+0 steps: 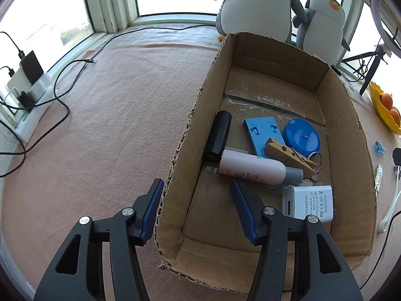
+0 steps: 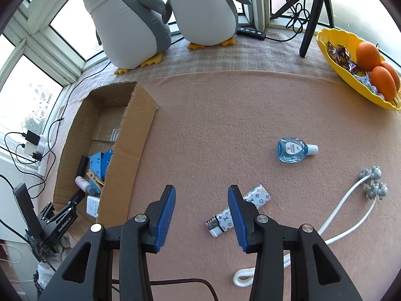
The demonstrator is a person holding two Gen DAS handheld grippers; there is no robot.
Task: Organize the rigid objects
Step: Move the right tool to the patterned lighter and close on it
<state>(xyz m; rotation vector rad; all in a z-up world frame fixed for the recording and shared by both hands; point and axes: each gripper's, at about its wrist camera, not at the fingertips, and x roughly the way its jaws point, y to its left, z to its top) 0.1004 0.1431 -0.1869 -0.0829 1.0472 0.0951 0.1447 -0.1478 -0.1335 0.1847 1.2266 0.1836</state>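
- On the desk, covered by a pinkish felt cloth, a cardboard box serves as the collecting bin; its flaps are cut away, so things can go in from above.
- Inside the box lie a black cylinder, a white bottle with a grey cap, a wooden clothespin, a blue plastic bracket, a round blue tape measure and a white power adapter. They are bunched at the near end, some overlapping, likely because each was simply dropped there.
- The left gripper hangs at the box's near end with its jaws spread and nothing between them. One finger seems to sit outside the left wall and the other inside, though the fisheye angle makes that hard to confirm.
- The right gripper is also spread wide and empty, held low over the cloth well to the right of the box.
- Just beside its right finger lies a patterned lighter, flat and slanted, with the metal end toward the camera. It looks like the next pick; the gripper would need to shift right to straddle it.
- Farther right, a small blue liquid bottle lies on its side, and a white-handled massager curves along the edge; both remain outside the box.
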